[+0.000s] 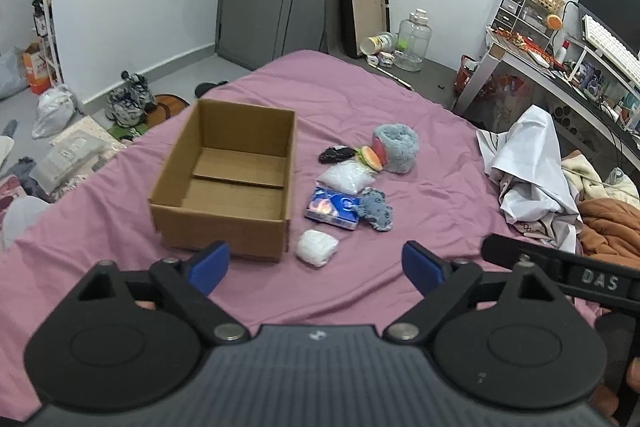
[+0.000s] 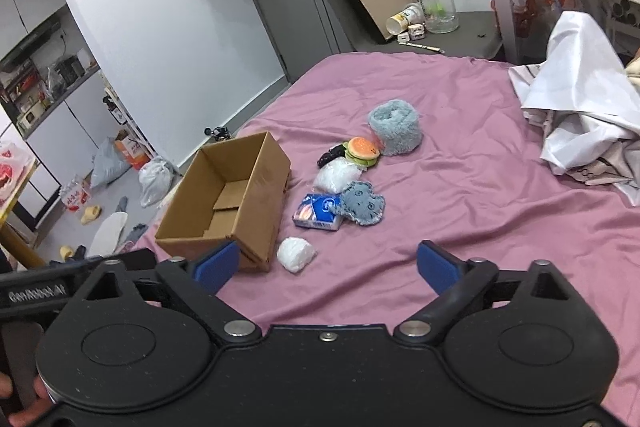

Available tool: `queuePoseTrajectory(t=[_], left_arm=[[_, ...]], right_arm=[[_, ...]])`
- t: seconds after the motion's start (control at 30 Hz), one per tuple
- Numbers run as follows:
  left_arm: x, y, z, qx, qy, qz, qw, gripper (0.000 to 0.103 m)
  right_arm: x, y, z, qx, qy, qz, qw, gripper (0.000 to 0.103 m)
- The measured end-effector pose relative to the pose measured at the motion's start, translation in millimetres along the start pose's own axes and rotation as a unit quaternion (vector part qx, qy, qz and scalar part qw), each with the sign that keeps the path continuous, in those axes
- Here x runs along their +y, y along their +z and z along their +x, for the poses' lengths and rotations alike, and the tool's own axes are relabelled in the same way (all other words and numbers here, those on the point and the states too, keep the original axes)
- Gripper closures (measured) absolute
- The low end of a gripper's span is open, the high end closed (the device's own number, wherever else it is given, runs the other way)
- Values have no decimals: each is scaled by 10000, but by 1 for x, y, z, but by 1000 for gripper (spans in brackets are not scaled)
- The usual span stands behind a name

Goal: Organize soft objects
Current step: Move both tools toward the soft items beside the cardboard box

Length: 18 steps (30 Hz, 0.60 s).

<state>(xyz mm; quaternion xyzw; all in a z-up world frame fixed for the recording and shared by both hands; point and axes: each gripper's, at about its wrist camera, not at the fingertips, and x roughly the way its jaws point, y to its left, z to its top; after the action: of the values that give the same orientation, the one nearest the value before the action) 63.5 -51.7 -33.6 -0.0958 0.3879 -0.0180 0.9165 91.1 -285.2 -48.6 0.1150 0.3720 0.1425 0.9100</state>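
Your left gripper [image 1: 316,269] hovers above the pink bedsheet [image 1: 420,115] with its blue-padded jaws spread wide and empty; your right gripper [image 2: 328,271] hangs likewise, spread and holding nothing; the open brown cardboard box [image 1: 224,183] sits empty on the sheet; just right of it lie the soft things: a crumpled white plastic bag [image 1: 317,247] nearest you, a blue tissue packet [image 1: 332,207] touching a flat grey plush pad [image 1: 374,209], a clear white bag [image 1: 347,178], a plush burger toy [image 1: 370,157], and a fluffy grey-blue roll [image 1: 398,147] farthest back.
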Motion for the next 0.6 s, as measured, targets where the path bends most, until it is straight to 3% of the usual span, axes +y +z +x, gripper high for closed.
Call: queuePoseTrajectory(t=[0.07,0.13,0.23,0.37,0.6], left_arm=[[-6,3,10,15,-10,-44,10000,16],[-9,6,21,58,-3,-103,9999,25],[-12,11,37,157,-3,-229,9996,33],[-16,18,59,260,-68,-371,9989,35],[-20,16,97,468,-76,-572,9972,41]], right_arm=[[-2,7,9,-10,22,23,10000,10],[-6,14,19,-17,45,40,10000,11],[-12,23,32,32,125,123,9998,19],[-21,32,51,115,245,233,9994,28],[-42,39,83,148,301,572,9978,32]])
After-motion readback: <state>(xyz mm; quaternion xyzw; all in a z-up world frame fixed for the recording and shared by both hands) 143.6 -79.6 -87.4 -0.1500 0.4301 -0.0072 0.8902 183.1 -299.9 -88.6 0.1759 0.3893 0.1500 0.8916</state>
